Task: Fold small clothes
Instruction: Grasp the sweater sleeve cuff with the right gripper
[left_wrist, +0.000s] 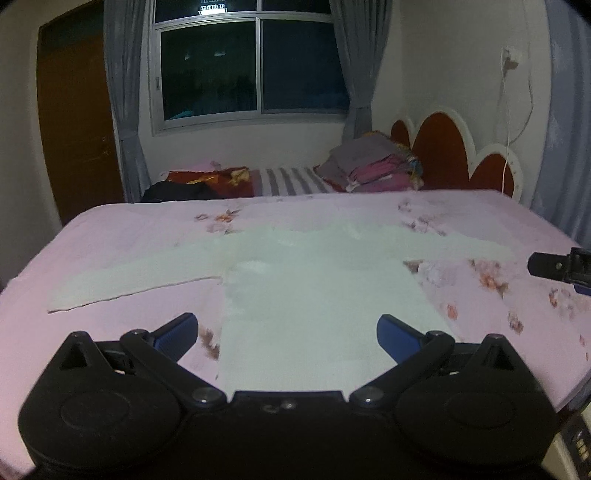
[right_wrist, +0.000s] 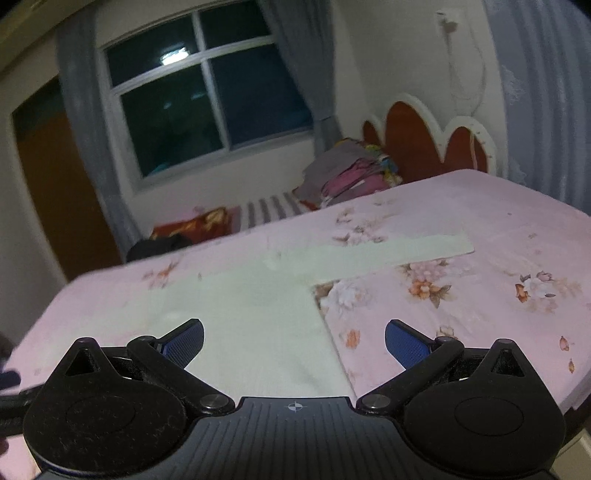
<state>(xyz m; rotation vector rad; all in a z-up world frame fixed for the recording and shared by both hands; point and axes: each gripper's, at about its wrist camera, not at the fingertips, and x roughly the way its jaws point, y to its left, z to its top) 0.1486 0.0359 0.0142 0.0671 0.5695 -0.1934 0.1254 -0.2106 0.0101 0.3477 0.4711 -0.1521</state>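
Note:
A small white long-sleeved shirt (left_wrist: 317, 288) lies flat on the pink floral bedsheet (left_wrist: 129, 229), sleeves spread left and right. My left gripper (left_wrist: 287, 332) is open and empty, hovering over the shirt's near hem. In the right wrist view the shirt (right_wrist: 251, 306) lies ahead, with its right sleeve (right_wrist: 417, 249) stretched to the right. My right gripper (right_wrist: 294, 339) is open and empty above the shirt's right side edge. Part of the right gripper (left_wrist: 557, 264) shows at the right edge of the left wrist view.
A pile of folded clothes (left_wrist: 373, 162) sits on the far bed by the red headboard (left_wrist: 443, 155). A dark garment (left_wrist: 173, 192) and a red patterned cloth (left_wrist: 218, 177) lie further back. A window (left_wrist: 251, 66) and a wooden door (left_wrist: 77, 125) are behind.

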